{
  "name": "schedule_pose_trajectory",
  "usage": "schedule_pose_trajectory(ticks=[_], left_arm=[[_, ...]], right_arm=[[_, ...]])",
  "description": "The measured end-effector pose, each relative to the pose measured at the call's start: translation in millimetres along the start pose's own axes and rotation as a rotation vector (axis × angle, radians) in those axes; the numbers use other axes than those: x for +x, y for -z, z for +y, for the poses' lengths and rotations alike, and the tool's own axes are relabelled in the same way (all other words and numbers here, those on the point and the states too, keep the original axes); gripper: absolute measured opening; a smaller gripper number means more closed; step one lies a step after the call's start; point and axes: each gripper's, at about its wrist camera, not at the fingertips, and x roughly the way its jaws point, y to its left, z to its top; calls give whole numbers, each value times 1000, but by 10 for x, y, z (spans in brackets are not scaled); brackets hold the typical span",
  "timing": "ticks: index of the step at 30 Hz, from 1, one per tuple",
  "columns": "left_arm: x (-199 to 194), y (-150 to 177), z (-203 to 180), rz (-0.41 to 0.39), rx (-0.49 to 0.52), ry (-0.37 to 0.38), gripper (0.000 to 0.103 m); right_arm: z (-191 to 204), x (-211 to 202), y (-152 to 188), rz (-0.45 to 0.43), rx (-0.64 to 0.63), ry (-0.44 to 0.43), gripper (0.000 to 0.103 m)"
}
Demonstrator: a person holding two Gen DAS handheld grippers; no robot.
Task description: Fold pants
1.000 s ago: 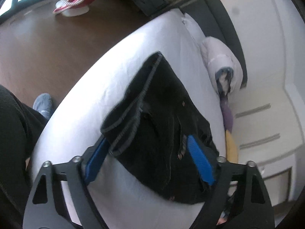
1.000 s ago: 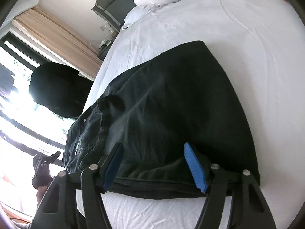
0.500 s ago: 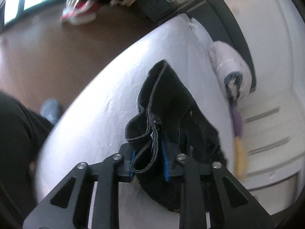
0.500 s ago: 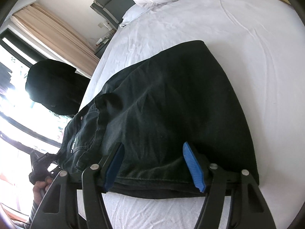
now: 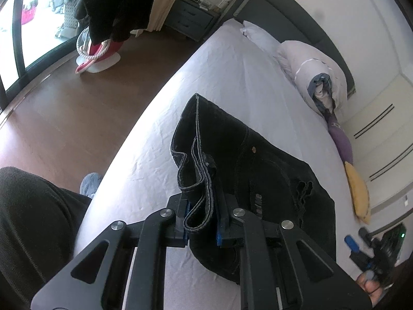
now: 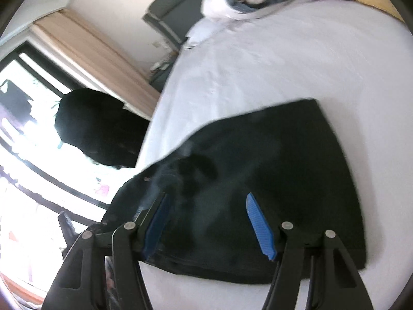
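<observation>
Newly pinched denim waistband (image 5: 200, 201), bunched.

Left gripper (image 5: 202, 222), wide open a second ago, is now clamped on the bunched waistband of the pants (image 5: 258, 170), lifting that fold off the bed (image 5: 232, 72). The right gripper (image 6: 209, 230) has swung over the pants' near edge, view blurring, jaws apart.

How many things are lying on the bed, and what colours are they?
Black: 1, the pants, pinched at the waistband by the left gripper; the right gripper is open above them.
White: 1, the rolled duvet.
Purple: 1, the purple cushion.
Yellow: 1, the yellow cushion.
Total: 4.
</observation>
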Motion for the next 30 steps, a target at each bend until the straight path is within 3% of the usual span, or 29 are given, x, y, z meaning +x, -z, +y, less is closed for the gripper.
schedule_pose_trajectory(ticks=[8,13,15,18,20,22,30], left_arm=[[-41,-54,-50,-3,15,4,12],[-45,-40,-65,1,26,-7,12],[-49,-42,-77,1,32,-12,12],[-57,-41,-110,0,48,-21,12],[-80,-60,-149,-4,61,-24,12],[-103,-85,-207,-10,77,-28,12],[-272,-214,-694,-51,177,-16,11]], right_arm=[[375,603,-154,111,-75,-50,66],[395,960,-278,159,-31,-98,66],[347,1142,-263,192,-9,-60,66],[259,1532,-70,328,-32,49,65],[349,1546,3,291,-112,62,74],[378,1539,19,285,-107,51,79],[170,1344,-155,273,46,-103,79]])
